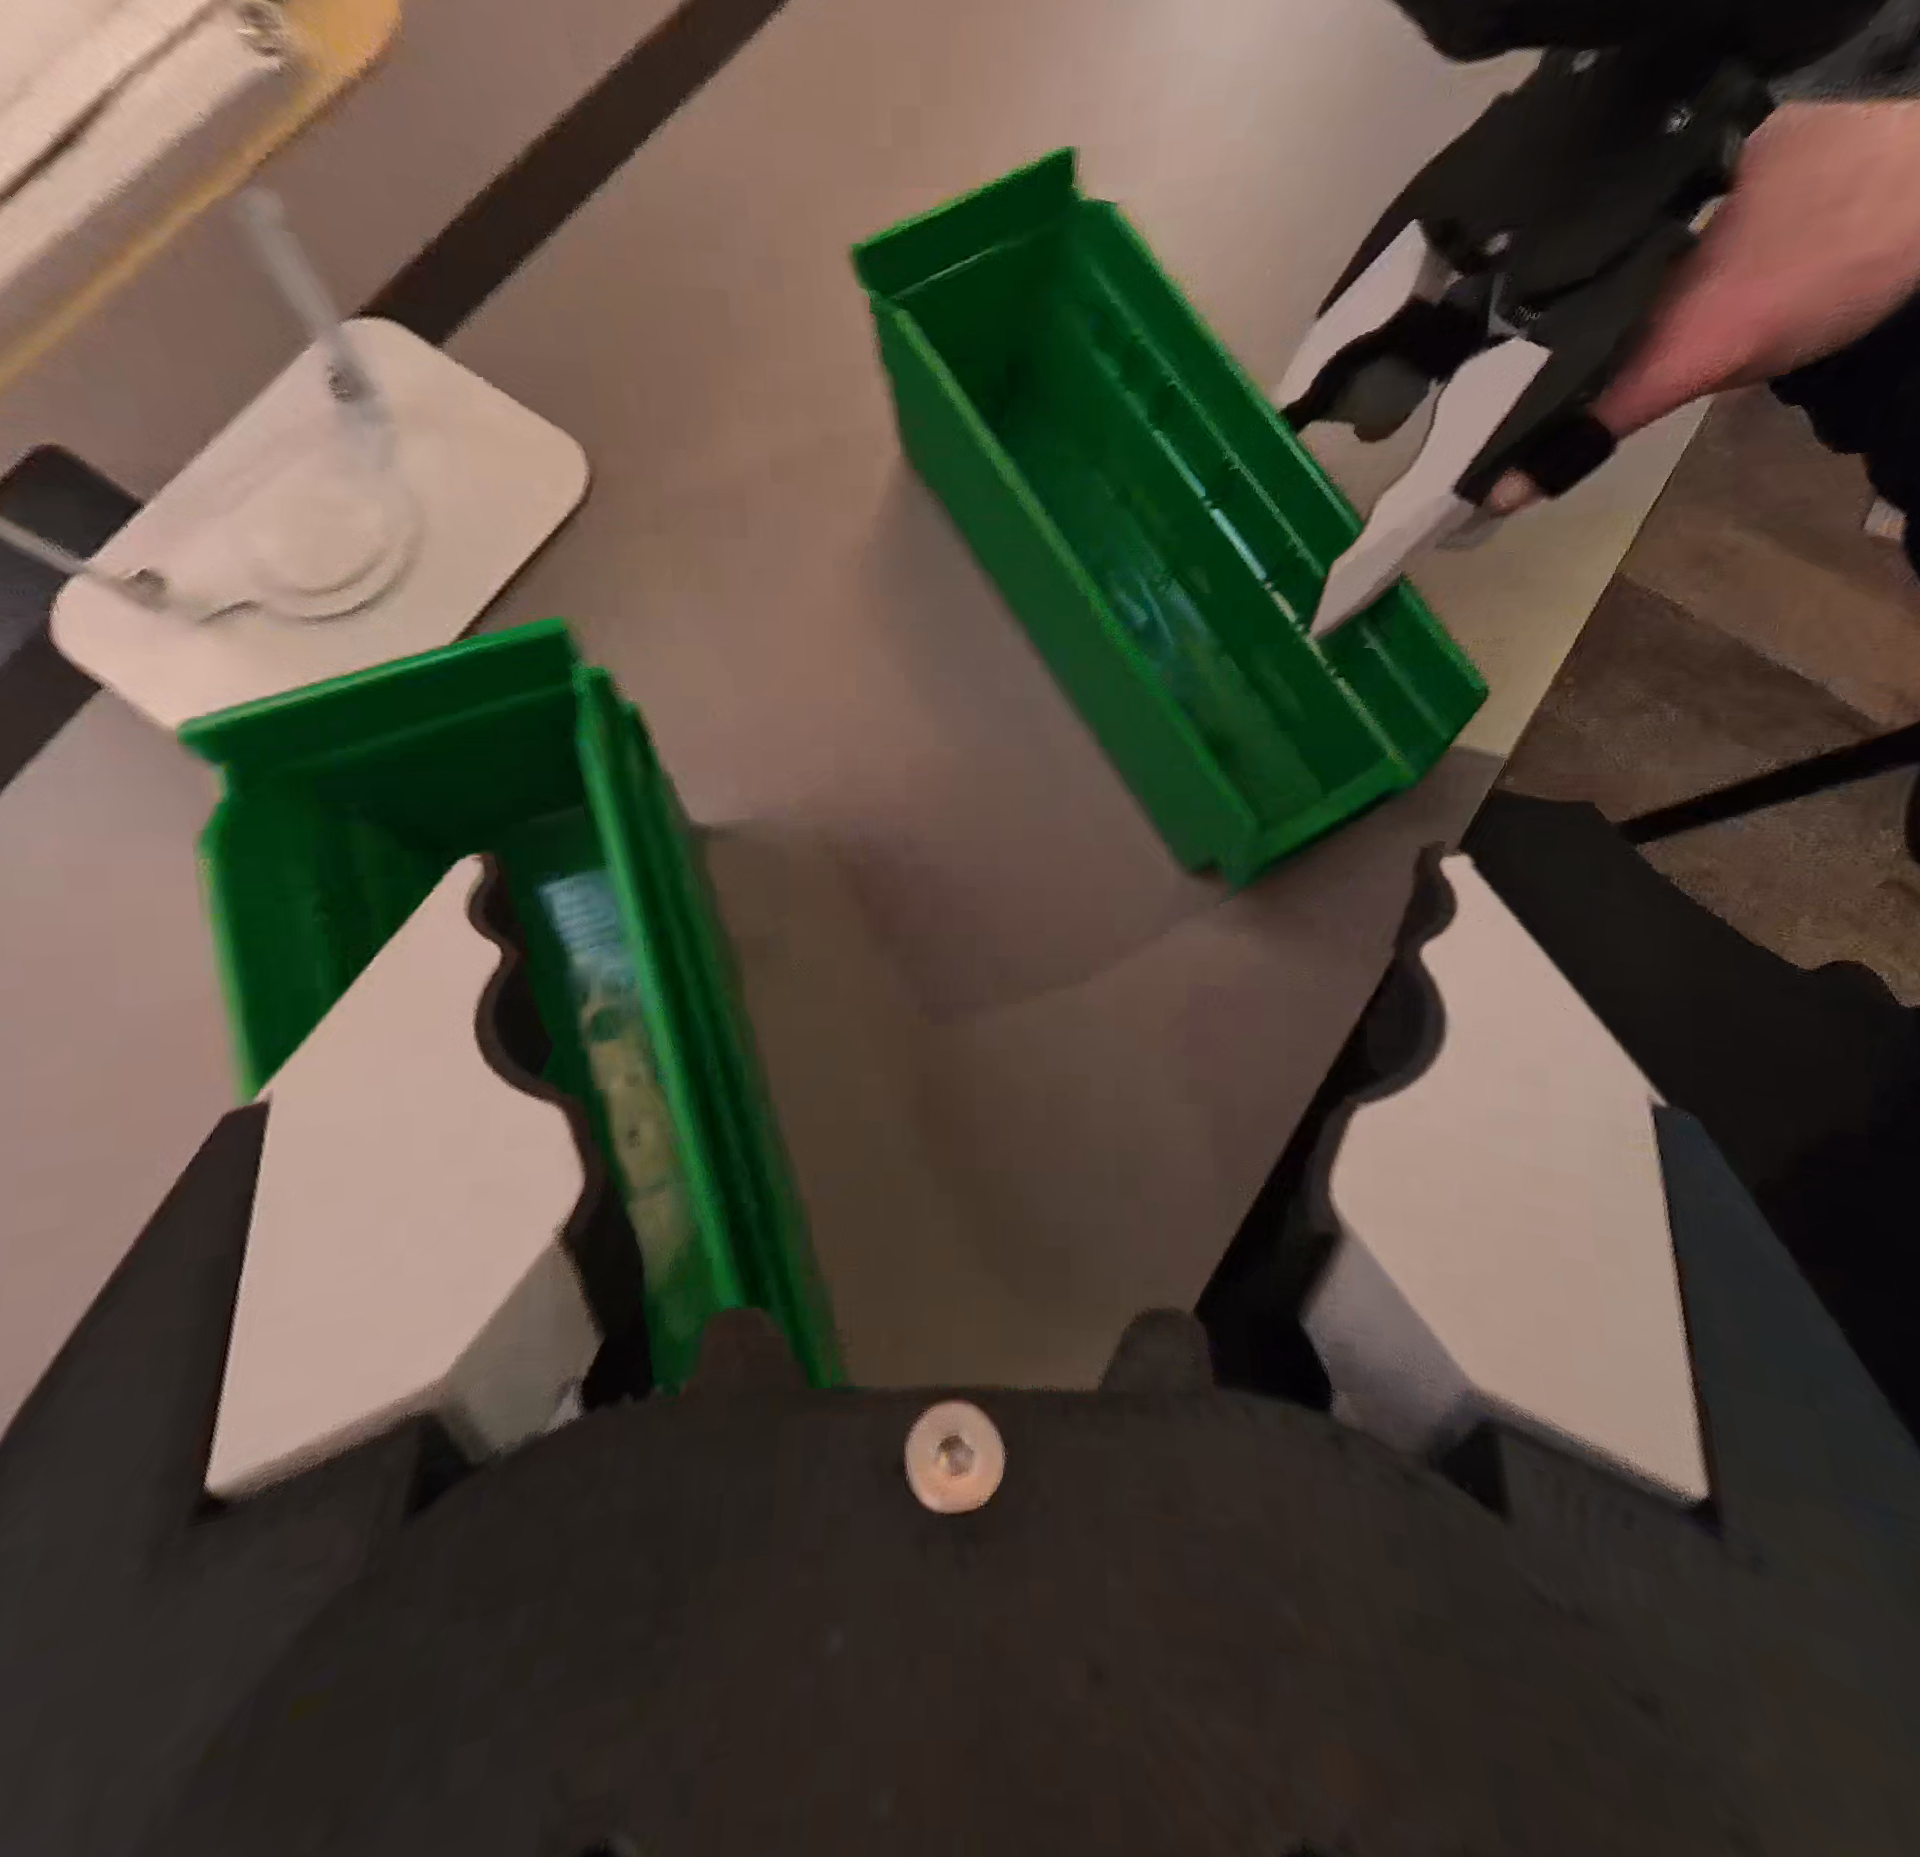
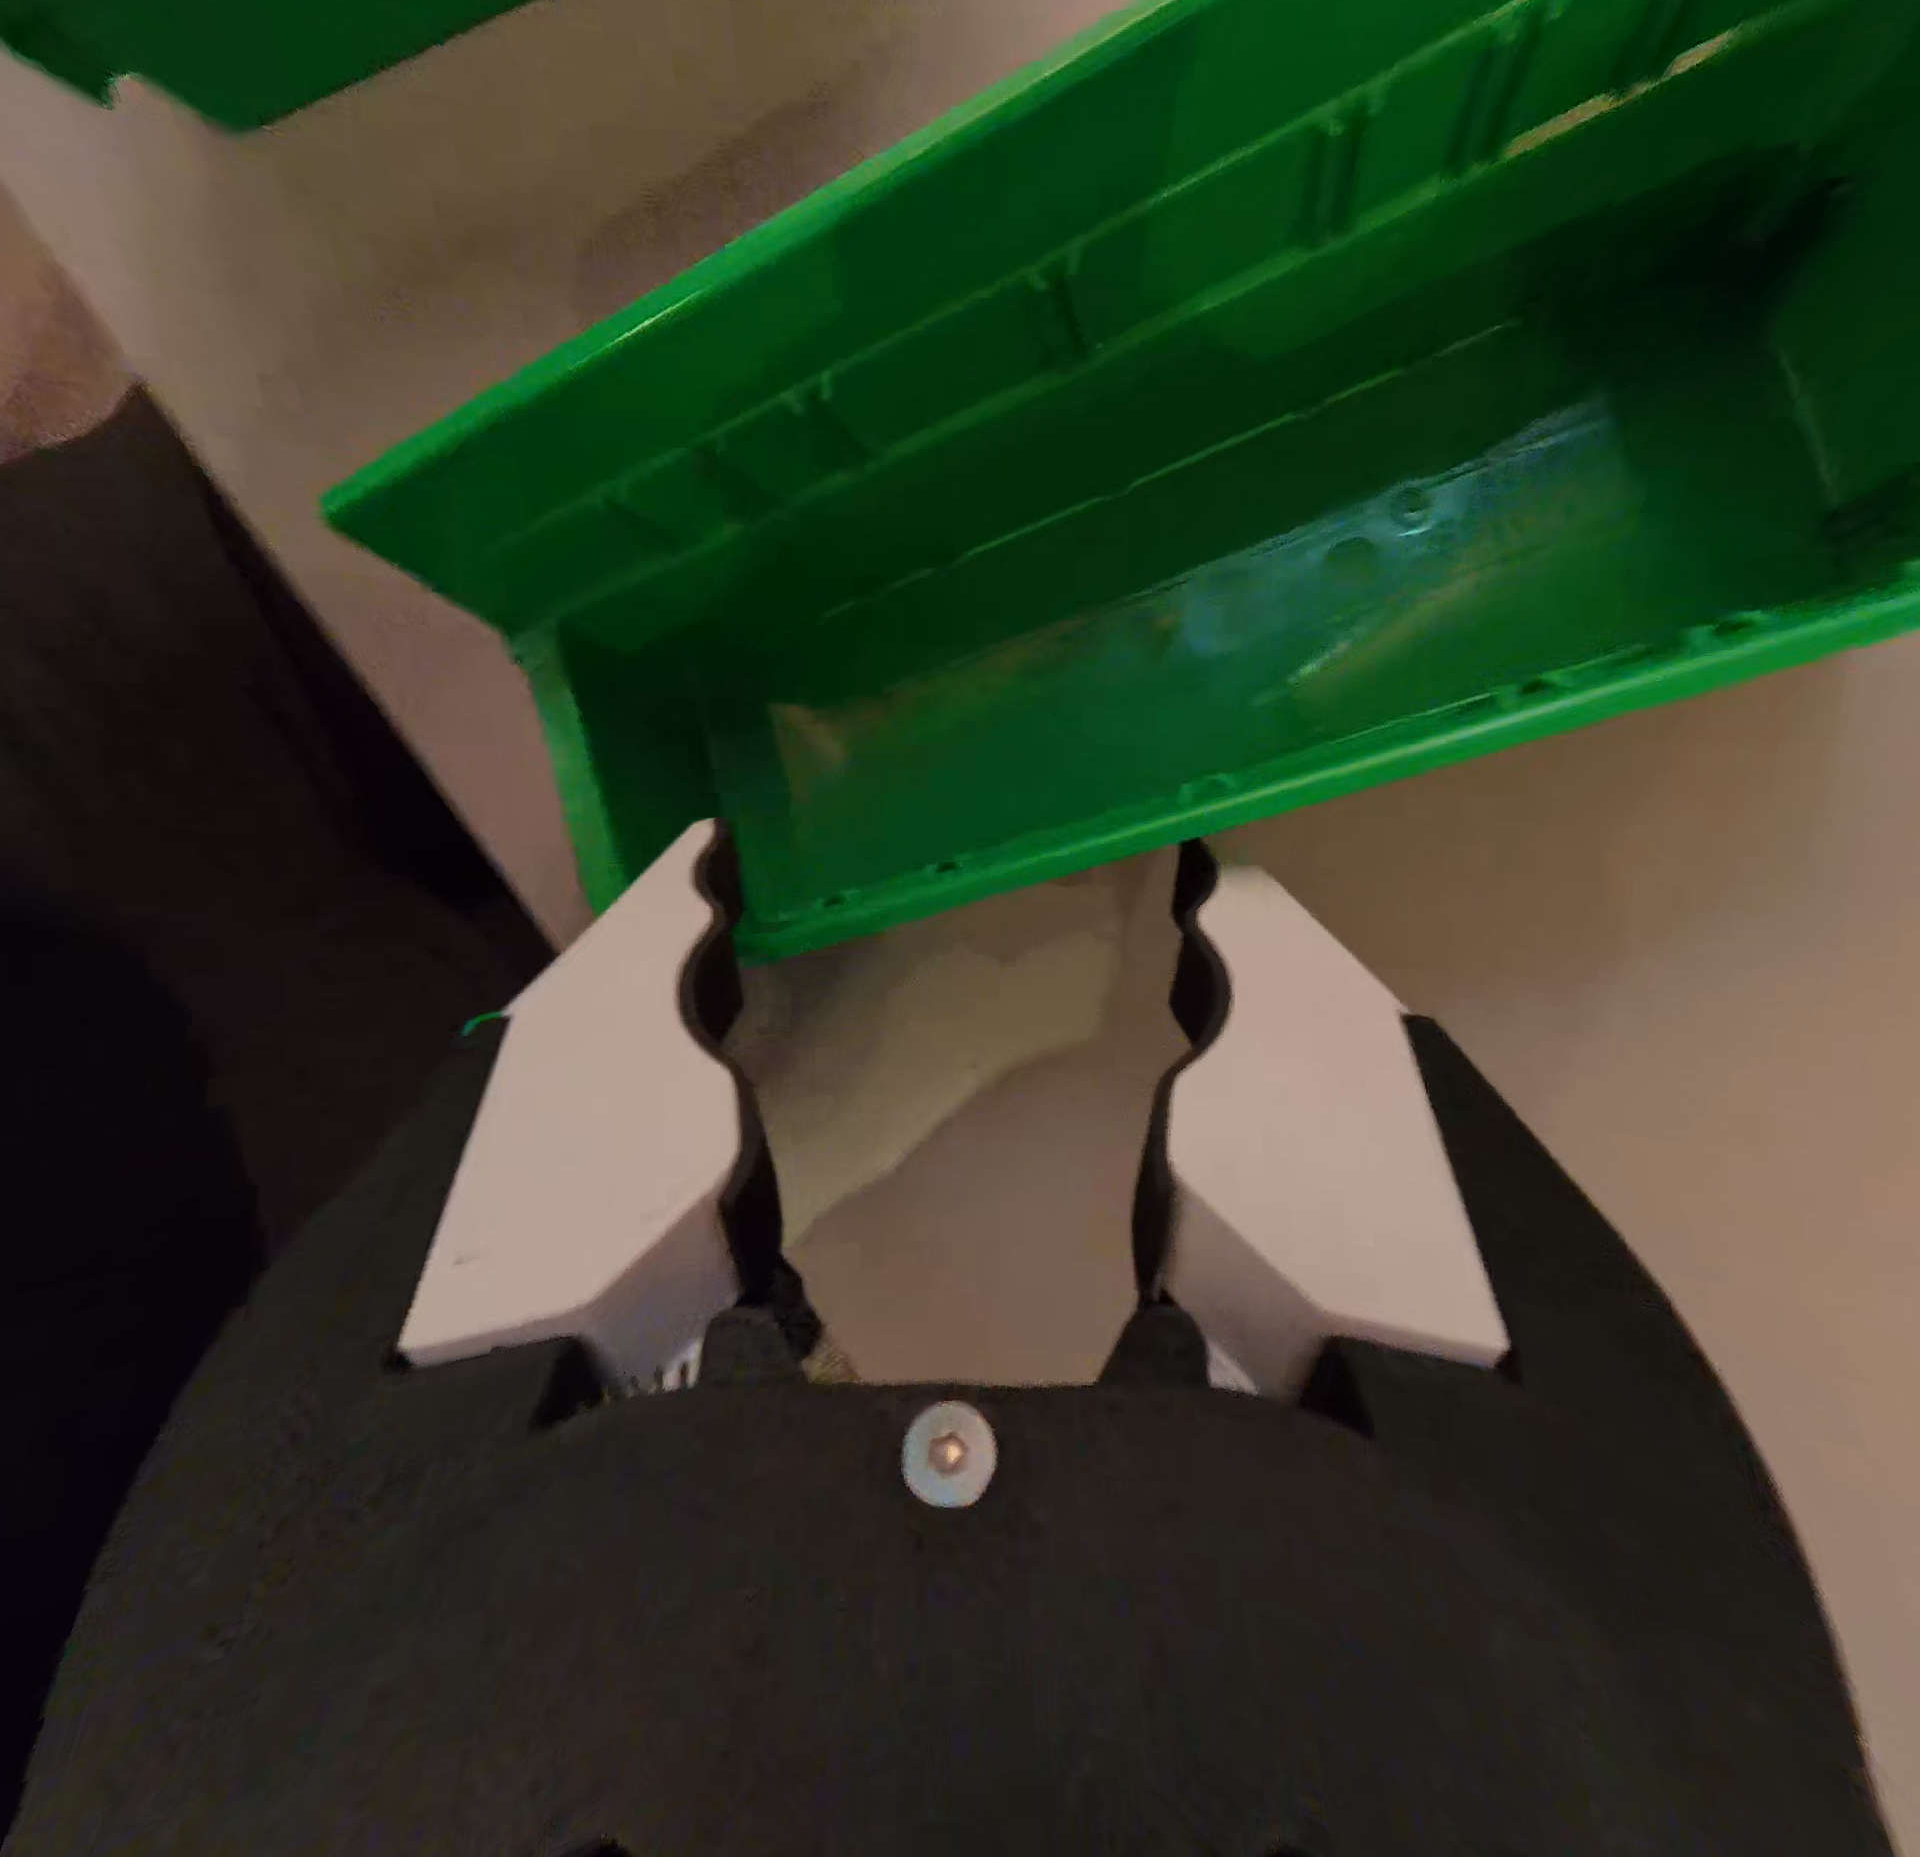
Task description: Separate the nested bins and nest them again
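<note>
Two green bins stand apart on the grey table. The left bin lies under my left gripper, which is wide open. Its left finger hangs over the bin's inside, and the bin's right wall lies between the jaws. The right bin fills the right wrist view. My right gripper is open and straddles the near long wall at the bin's corner. In the left wrist view the right gripper has one finger dipped inside that bin. The left bin's edge shows at the top left of the right wrist view.
A white square base with a clear rod stand sits behind the left bin. A dark flat device lies at the far left. The table edge runs close beside the right bin, with floor beyond. A person's hand holds the right gripper.
</note>
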Demonstrator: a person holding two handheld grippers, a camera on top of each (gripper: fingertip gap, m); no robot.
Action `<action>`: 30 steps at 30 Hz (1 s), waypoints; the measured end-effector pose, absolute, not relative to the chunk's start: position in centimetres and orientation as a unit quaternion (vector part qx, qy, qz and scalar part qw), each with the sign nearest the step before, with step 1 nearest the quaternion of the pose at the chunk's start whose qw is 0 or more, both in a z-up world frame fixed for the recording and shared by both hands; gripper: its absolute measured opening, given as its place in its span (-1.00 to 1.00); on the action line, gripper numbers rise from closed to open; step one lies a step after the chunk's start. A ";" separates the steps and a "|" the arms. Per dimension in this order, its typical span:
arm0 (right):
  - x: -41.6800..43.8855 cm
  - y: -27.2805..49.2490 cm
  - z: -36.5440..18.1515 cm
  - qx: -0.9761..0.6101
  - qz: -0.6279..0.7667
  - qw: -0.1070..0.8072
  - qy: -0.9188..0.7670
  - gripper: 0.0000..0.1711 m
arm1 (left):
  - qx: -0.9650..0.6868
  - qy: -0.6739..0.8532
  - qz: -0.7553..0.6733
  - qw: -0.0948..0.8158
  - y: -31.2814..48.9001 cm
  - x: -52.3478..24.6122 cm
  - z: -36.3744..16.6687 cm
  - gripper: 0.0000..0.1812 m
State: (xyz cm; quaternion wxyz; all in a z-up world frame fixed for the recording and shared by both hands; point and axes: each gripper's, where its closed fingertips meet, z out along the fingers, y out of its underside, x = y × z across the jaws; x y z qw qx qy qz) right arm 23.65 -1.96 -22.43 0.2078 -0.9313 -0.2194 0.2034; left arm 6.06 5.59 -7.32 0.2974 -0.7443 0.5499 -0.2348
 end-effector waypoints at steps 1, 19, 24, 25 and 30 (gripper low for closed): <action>22.5 -2.4 -22.5 -0.928 0.219 0.195 -0.229 0.07 | -0.743 0.557 -0.232 0.290 4.9 7.5 -7.9 0.74; 17.3 -8.8 -20.1 -0.828 0.411 0.143 -0.354 -0.08 | -0.802 0.560 -0.192 0.080 3.8 20.6 -21.0 0.75; 20.6 -8.4 -20.0 -0.847 0.395 0.163 -0.317 -0.09 | -0.800 0.578 -0.147 0.063 2.9 21.2 -23.5 0.74; 20.9 -8.3 -19.9 -0.849 0.392 0.167 -0.313 -0.09 | -0.805 0.570 -0.158 0.046 2.5 21.2 -23.7 0.72; 21.5 -8.3 -20.7 -0.860 0.372 0.157 -0.312 -0.09 | -0.802 0.557 -0.215 0.007 1.6 21.2 -23.1 0.34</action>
